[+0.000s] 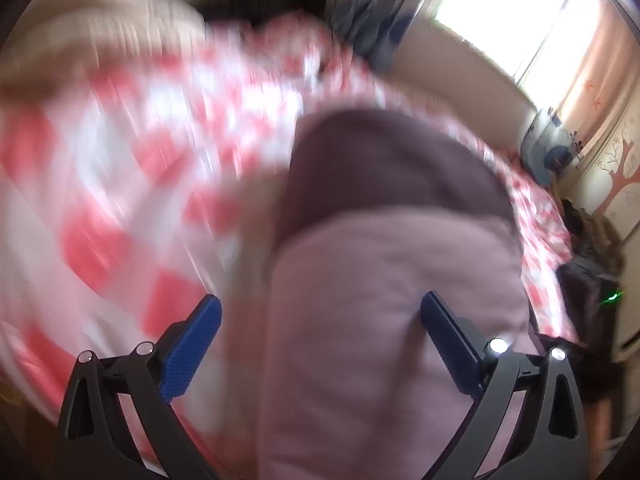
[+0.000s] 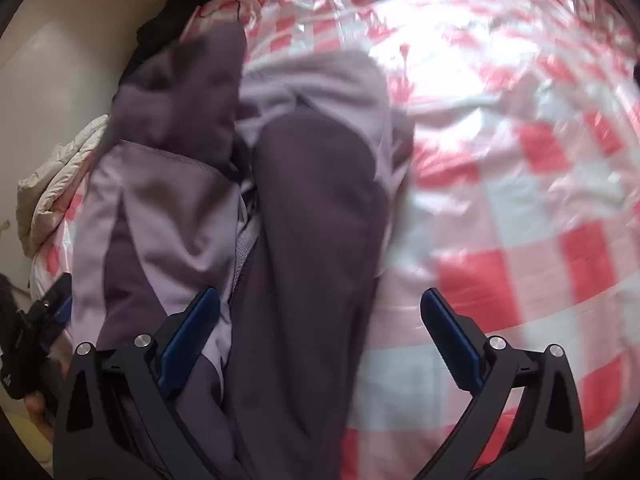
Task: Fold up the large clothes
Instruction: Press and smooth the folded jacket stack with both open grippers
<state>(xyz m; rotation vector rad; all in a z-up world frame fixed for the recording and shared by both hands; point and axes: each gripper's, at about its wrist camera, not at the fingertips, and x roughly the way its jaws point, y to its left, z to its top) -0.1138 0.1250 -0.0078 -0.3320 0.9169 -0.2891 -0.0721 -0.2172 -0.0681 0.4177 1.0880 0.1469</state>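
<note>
A large two-tone purple garment, light lilac with dark plum panels, lies bunched on a bed with a red-and-white checked cover. My right gripper is open just above it, with a dark plum sleeve running between its blue pads. In the left wrist view the same garment fills the middle, lilac near and plum farther. My left gripper is open, its blue pads either side of the lilac cloth. The left wrist view is blurred. The left gripper also shows at the left edge of the right wrist view.
A cream padded jacket lies at the bed's left edge, and dark clothes sit at the far end. In the left wrist view there is a bright window, curtains and dark clothing at the right.
</note>
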